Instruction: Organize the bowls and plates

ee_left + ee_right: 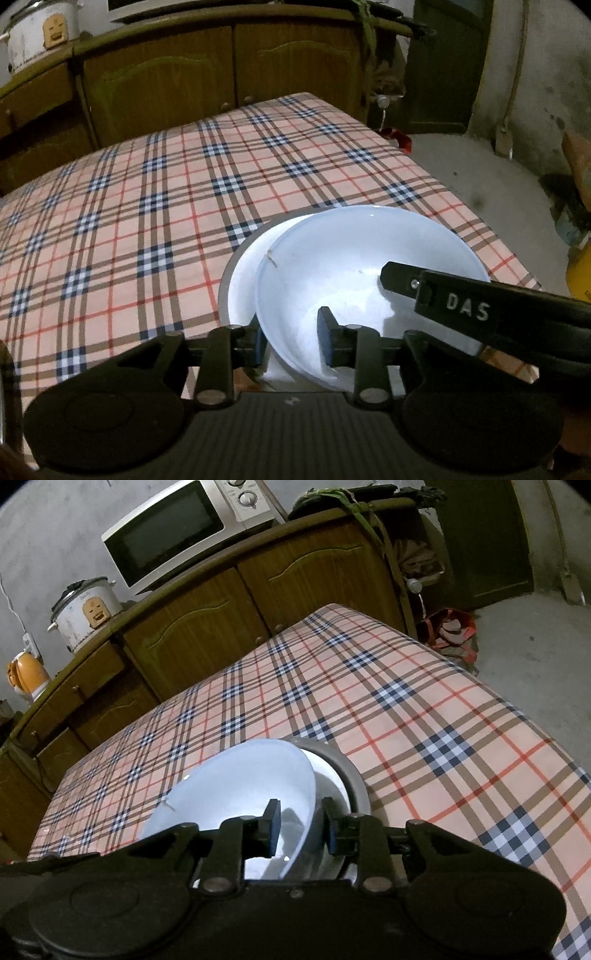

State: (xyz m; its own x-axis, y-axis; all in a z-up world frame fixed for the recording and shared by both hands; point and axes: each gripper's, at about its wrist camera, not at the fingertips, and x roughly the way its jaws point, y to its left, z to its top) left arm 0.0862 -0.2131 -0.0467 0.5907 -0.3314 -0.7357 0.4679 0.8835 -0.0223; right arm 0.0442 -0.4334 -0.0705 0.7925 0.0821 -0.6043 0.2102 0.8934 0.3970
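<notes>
A pale blue-white bowl (pixel 354 258) sits tilted inside a larger grey-rimmed bowl (pixel 236 280) on the plaid table, near its front right part. My left gripper (pixel 293 341) straddles the white bowl's near-left rim, one finger outside and one inside, jaws apart with a gap around the rim. My right gripper (pixel 301 829) straddles the same bowl's (pixel 240 782) right rim, between it and the grey bowl (pixel 343 771); its finger (pixel 443 291) shows in the left wrist view reaching into the bowl. Neither pad pair is visibly pressed on the rim.
The plaid tablecloth (pixel 369 701) covers the table. A wooden cabinet (pixel 221 602) stands behind it with a microwave (pixel 184 528), a rice cooker (pixel 85 609) and an orange kettle (pixel 27 675). A red bag (pixel 454 631) lies on the concrete floor at right.
</notes>
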